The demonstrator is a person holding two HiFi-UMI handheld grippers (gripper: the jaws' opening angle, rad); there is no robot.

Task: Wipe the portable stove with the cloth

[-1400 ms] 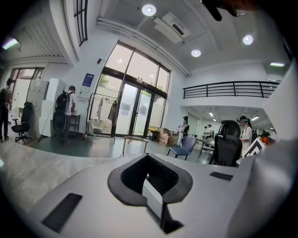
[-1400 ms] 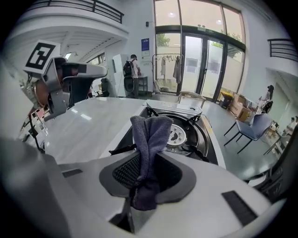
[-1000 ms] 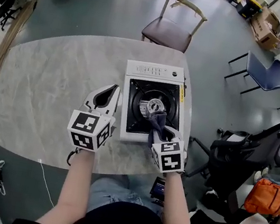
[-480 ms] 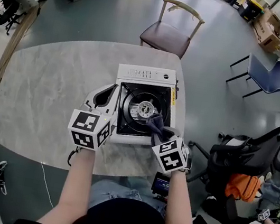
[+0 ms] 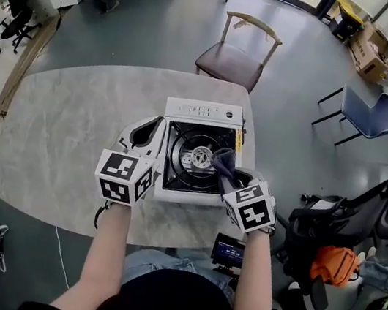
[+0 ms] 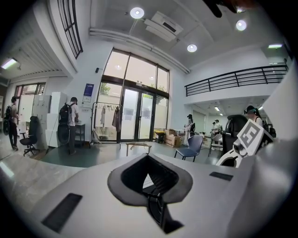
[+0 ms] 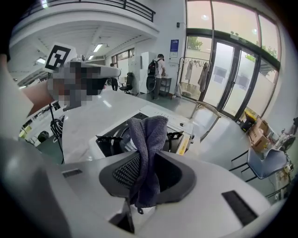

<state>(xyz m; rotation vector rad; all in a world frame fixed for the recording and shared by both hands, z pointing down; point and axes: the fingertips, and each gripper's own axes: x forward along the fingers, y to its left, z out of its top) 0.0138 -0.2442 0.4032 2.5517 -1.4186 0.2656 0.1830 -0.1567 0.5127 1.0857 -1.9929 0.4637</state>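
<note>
The portable stove (image 5: 205, 112), white with a black burner well, stands on the marble table (image 5: 56, 134) in the head view. My right gripper (image 5: 230, 176) is shut on a dark grey cloth (image 5: 223, 162) that hangs over the well just right of the burner. In the right gripper view the cloth (image 7: 149, 132) drapes from that gripper (image 7: 143, 157) above the stove (image 7: 160, 116). My left gripper (image 5: 157, 121) is shut with nothing in it, beside the stove's left edge. In the left gripper view it (image 6: 148, 160) points out across the room.
A wooden chair (image 5: 239, 43) stands past the table's far edge. A blue chair (image 5: 369, 107), black bags (image 5: 363, 210) and an orange bag (image 5: 331, 262) are on the floor to the right. A phone (image 5: 227, 251) lies on the person's lap.
My right gripper has swung the cloth from the front of the burner round to its right side. The left gripper has stayed by the stove's left edge.
</note>
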